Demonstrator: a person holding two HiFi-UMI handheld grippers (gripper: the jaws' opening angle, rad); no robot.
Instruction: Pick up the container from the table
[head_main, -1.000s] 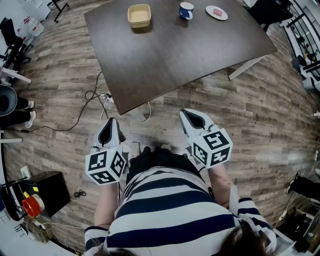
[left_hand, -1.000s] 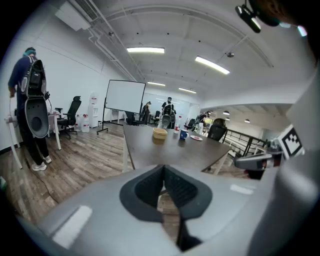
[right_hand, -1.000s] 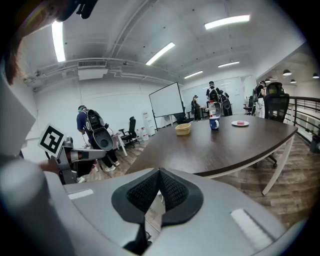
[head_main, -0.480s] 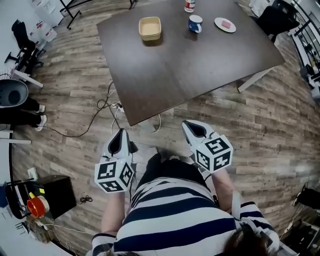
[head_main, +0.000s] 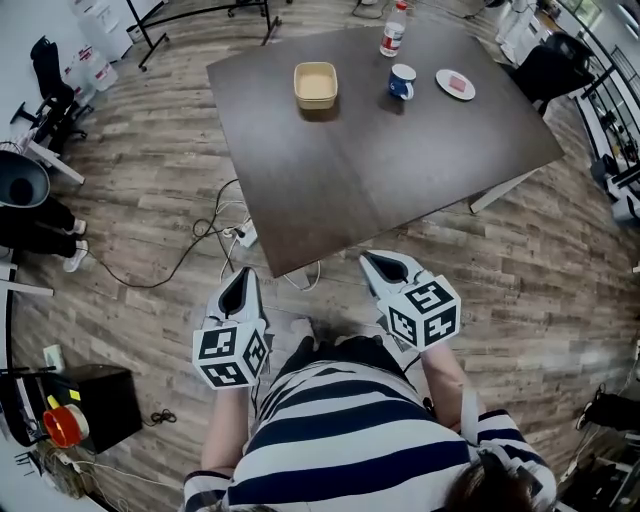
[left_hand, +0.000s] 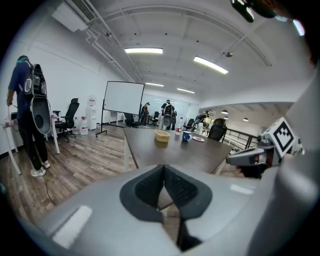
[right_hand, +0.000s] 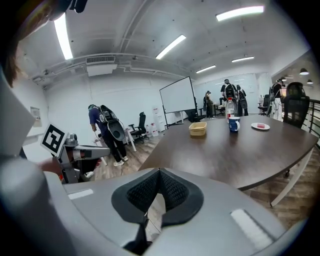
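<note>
You held two tools, and both had their jaws pressed together with nothing between them. The left tool and the right tool hung over the wood floor, short of the tabletop.

Four things stood on the tabletop, one of each: one tan container, one blue mug, one small plate and one bottle. All four sat toward the far side. The container was the leftmost, apart from the mug to its right. The plate lay right of the mug, and the bottle stood behind the mug, close to the far edge. The container was well apart from both of your tools.

The near corner of the tabletop pointed at the gap between your two tools, with the left tool near its left edge and the right tool near its right edge. From that corner up to the container the dark surface lay bare. On the floor left of the corner, one cable looped toward one white power strip.
</note>
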